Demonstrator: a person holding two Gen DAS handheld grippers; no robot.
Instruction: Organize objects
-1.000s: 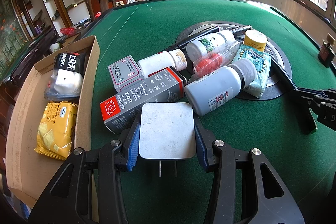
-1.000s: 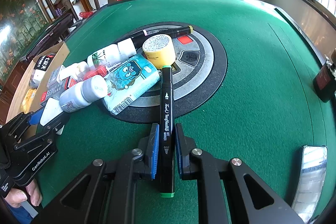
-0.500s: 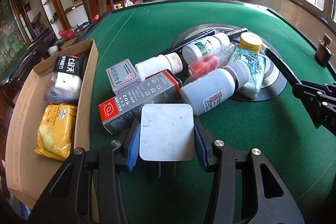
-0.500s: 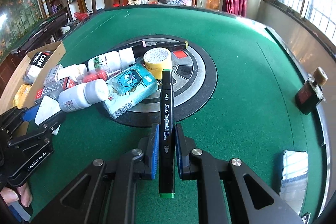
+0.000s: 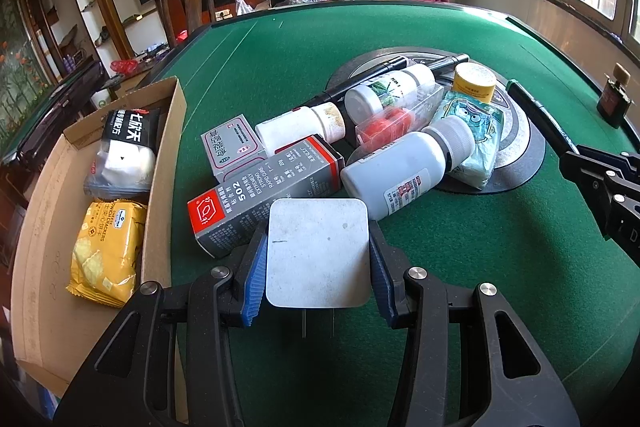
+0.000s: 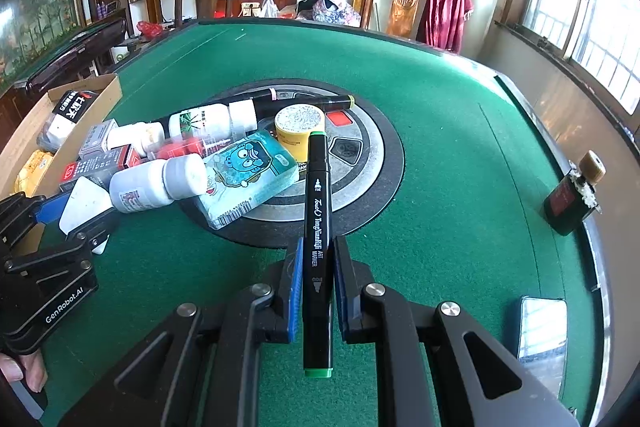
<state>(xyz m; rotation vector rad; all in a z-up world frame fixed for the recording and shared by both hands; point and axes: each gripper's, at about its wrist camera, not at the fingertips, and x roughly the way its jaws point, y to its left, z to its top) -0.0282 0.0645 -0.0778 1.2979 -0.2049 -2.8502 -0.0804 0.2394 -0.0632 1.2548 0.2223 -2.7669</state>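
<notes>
My left gripper [image 5: 318, 253] is shut on a white plug adapter [image 5: 318, 251], prongs pointing toward me, held above the green table. Just beyond it lies a pile: a grey 502 box [image 5: 264, 193], a white bottle [image 5: 400, 171], a teal tissue pack [image 5: 474, 131], a yellow jar [image 5: 474, 81] and more bottles. My right gripper [image 6: 316, 267] is shut on a black art marker [image 6: 317, 223] with green ends, lifted over the table's round centre panel [image 6: 372, 155]. The left gripper [image 6: 60, 227] with the adapter [image 6: 82, 201] shows at the left of the right wrist view.
An open cardboard box [image 5: 166, 163] at the left holds a yellow cracker pack [image 5: 104, 251] and a black-and-white packet [image 5: 126, 143]. A small dark bottle [image 6: 572, 195] stands near the right rim, and a phone [image 6: 542, 331] lies by the front right edge. Wooden chairs stand behind the table.
My right gripper with the marker has lifted and rolled a little, so the marker's tip stands clear above the pile. The left gripper and adapter have kept still.
</notes>
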